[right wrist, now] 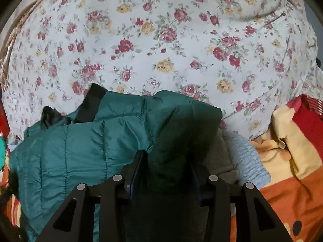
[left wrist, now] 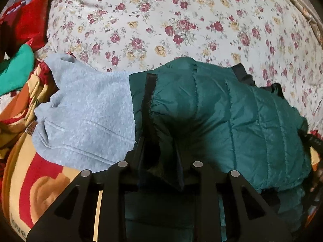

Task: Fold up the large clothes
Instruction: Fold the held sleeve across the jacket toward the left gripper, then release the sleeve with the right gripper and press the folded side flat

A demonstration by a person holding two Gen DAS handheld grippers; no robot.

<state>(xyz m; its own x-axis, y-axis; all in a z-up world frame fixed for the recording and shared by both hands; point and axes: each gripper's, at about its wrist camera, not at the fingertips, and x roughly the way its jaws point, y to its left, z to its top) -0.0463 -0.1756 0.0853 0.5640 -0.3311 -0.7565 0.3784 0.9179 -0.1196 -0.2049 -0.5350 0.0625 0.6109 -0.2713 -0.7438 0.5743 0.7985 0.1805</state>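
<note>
Teal quilted jacket (left wrist: 232, 109) is found bunched on the floral bed sheet (left wrist: 161, 20), beside a grey sweatshirt (left wrist: 86, 109). An edge is pinched in each narrowed hand-held gripper, left (left wrist: 161, 151) and right (right wrist: 167, 161). Folding is judged barely begun; the sweatshirt is untouched.

Open floral sheet (left wrist: 161, 20) beyond green jacket (left wrist: 242, 111); clothes heaped leftward (left wrist: 18, 40).

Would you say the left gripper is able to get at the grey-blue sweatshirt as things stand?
Probably not right away: the left gripper is shut on the green puffer jacket, which overlaps the grey-blue sweatshirt. The sweatshirt's exposed part lies close by, nothing covering it, so releasing the jacket should free the way.
</note>
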